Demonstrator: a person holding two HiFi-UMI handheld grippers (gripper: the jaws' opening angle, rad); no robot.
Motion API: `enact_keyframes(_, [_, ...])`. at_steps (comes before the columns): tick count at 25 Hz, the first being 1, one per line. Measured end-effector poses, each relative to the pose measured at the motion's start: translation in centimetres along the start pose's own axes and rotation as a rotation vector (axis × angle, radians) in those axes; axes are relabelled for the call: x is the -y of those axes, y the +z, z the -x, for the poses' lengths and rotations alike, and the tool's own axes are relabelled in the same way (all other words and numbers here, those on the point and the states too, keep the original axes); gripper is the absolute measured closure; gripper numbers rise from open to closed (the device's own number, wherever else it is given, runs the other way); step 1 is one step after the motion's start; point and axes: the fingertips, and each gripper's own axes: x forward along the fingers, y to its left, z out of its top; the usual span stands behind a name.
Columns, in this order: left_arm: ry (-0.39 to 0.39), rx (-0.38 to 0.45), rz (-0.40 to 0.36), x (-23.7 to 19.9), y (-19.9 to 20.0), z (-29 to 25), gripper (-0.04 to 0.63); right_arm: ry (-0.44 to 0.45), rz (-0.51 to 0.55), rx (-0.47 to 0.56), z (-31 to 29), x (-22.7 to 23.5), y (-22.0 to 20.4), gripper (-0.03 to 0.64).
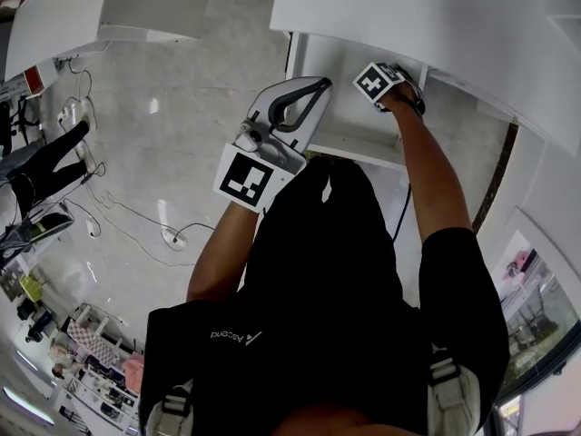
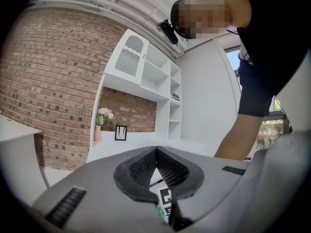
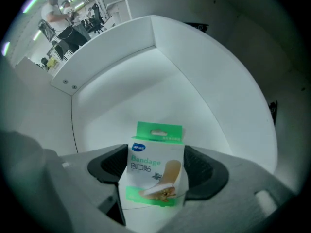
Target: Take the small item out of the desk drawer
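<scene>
right gripper view: claw (image 3: 158, 171) grips box (image 3: 154, 166) labelled "bandage".

A white desk (image 1: 436, 16) stood over a pale, glossy floor (image 1: 182, 134). Its drawer (image 3: 160, 96) was open below the top's front edge, with white walls and a white bottom. Thin cables (image 1: 136, 221) lay loose across the floor, near a 2nd white desk (image 1: 82, 12). In the left gripper view, a white counter (image 2: 141, 142) below shelves carried 1 vase of flowers (image 2: 98, 130) and 1 small dark frame (image 2: 120, 132), just beside each other.
</scene>
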Motion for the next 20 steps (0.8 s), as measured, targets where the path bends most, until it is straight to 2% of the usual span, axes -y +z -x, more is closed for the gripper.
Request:
enact_keyframes(9, [-0.015, 0.004, 0.003, 0.6, 0.2, -0.2, 0.597, -0.003, -0.002, 0.082, 2.0, -0.8, 0.3, 0.264])
enact_keyframes(16, [-0.022, 0.011, 0.002, 1.2, 0.6, -0.4, 0.597, 0.001, -0.047, 0.216, 6.3, -1.5, 1.3, 0.264])
enact_keyframes(20, [-0.023, 0.016, -0.002, 1.7, 0.7, -0.6, 0.597, 0.012, -0.076, 0.343, 8.9, -1.9, 1.8, 0.264])
